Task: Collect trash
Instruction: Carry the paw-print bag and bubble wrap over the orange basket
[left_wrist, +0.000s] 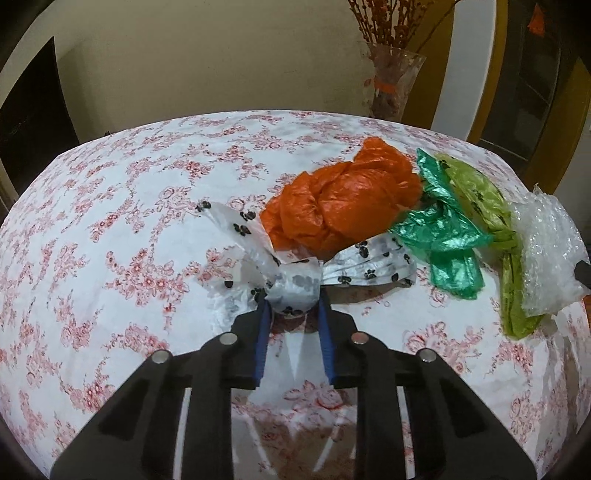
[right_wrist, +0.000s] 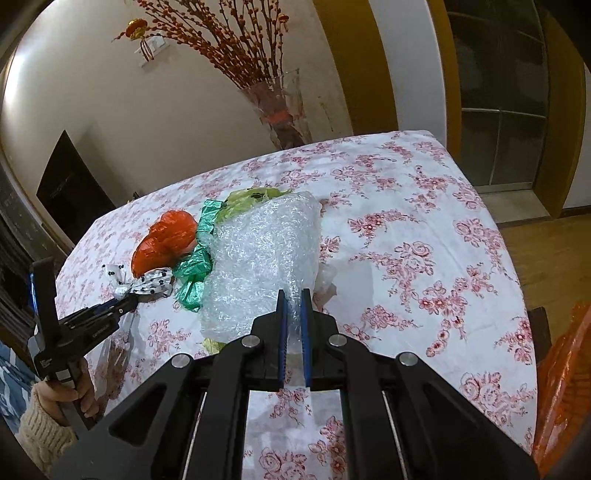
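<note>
Left tongs (left_wrist: 291, 306) pinched on the knot of a white paw-print bag (left_wrist: 295, 280), which lies on the flowered bench (left_wrist: 129, 221). Rightward in a touching row: orange bag (left_wrist: 343, 206), dark green bag (left_wrist: 443, 236), yellow-green bag (left_wrist: 480, 199). Right tongs (right_wrist: 293, 295) narrow, clamped on bubble wrap (right_wrist: 258, 251) at the row's right end.

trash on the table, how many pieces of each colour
orange bag: 1
dark green bag: 1
lime green bag: 1
white bag with black paw prints: 1
clear bubble wrap: 1
total: 5
</note>
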